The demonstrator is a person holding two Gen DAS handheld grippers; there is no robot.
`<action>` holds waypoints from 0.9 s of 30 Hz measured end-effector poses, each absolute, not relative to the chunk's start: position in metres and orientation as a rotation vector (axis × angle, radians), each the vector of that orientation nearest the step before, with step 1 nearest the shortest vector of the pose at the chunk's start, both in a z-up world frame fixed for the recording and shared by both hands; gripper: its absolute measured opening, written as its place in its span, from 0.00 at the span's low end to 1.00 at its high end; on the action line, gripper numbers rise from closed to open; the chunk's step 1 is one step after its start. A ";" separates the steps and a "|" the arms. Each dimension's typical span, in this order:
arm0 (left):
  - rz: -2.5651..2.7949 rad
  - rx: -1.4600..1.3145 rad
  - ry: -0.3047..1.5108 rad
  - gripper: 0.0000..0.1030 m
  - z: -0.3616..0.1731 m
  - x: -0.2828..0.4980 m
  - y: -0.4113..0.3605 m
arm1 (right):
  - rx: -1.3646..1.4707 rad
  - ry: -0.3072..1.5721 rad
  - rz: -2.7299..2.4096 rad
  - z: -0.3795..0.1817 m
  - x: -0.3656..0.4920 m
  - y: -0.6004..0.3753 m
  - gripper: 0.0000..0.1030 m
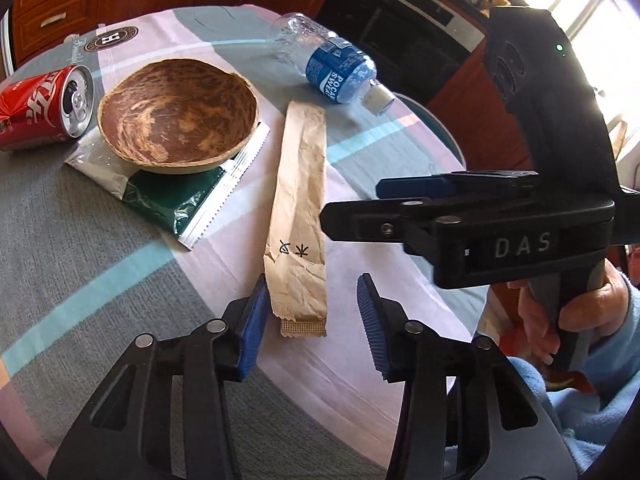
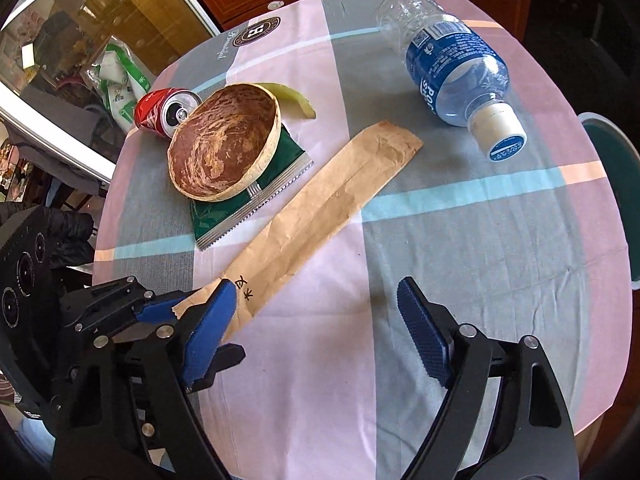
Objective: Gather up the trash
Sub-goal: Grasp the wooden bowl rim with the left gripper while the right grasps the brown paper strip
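On the desk (image 2: 460, 264) we count one paper sleeve (image 2: 320, 208), one plastic bottle (image 2: 456, 68) lying at two o'clock, one red can (image 2: 154, 114) on its side at ten o'clock, one wooden bowl (image 2: 224, 144) and one green wrapper (image 2: 224, 216) pinned under it. The sleeve's near end lies between the left claw (image 1: 312, 320) pads, untouched, jaws apart. The right claw (image 2: 316, 324) gapes, empty.

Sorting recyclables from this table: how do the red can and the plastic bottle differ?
The red can is opaque metal, its top open; the plastic bottle is clear with a blue label and its white cap on. The can lies against the wooden bowl; the bottle lies apart and looks larger. Both lie on their sides on the tablecloth.
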State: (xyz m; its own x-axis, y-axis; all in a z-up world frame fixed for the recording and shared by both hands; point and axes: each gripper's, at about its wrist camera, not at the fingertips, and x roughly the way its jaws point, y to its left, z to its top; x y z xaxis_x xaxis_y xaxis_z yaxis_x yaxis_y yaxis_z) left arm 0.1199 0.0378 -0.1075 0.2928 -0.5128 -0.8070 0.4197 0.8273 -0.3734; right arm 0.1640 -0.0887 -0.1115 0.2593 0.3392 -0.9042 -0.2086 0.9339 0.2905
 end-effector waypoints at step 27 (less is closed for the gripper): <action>-0.361 -0.265 1.066 0.46 -0.091 0.183 0.115 | 0.039 1.176 0.294 -0.100 0.182 -0.084 0.03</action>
